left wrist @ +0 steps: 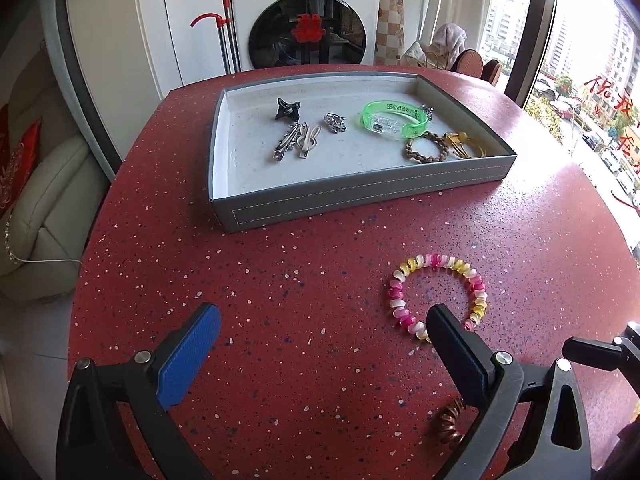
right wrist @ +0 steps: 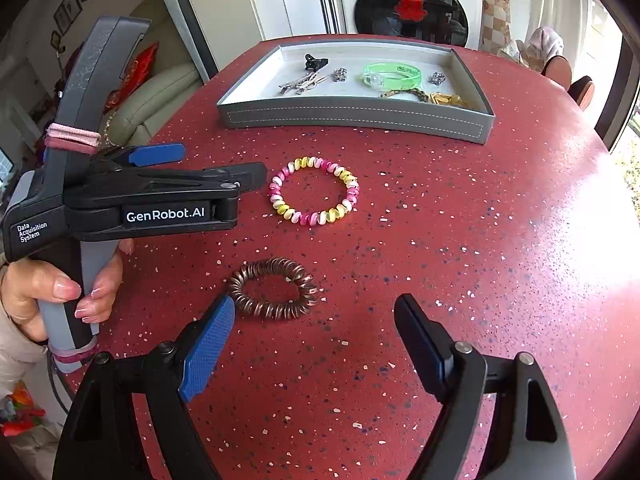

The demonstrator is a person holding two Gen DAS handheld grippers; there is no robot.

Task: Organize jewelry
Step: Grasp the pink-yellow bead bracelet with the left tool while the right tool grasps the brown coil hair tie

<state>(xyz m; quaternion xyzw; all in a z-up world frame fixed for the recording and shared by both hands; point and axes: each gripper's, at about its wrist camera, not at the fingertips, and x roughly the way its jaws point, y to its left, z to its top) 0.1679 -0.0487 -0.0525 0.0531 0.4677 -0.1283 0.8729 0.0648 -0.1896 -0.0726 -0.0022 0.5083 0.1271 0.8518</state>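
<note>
A grey tray (left wrist: 360,196) (right wrist: 352,118) sits at the far side of the red table and holds a green bangle (left wrist: 394,120) (right wrist: 392,74), hair clips (left wrist: 296,140) (right wrist: 304,82), a black claw clip (left wrist: 286,109) and a beaded bracelet (left wrist: 426,146). A pink, yellow and white spiral hair tie (left wrist: 438,296) (right wrist: 314,190) lies on the table in front of the tray. A brown spiral hair tie (right wrist: 274,288) (left wrist: 450,424) lies nearer. My left gripper (left wrist: 324,336) (right wrist: 224,164) is open and empty, its right finger beside the pink tie. My right gripper (right wrist: 316,328) is open and empty, just short of the brown tie.
The red speckled table (left wrist: 280,280) (right wrist: 480,240) is round, with its edge close on the left. A washing machine (left wrist: 308,12) and a mop stand behind the table. A sofa (left wrist: 44,200) is to the left and chairs (left wrist: 472,60) are at the far right.
</note>
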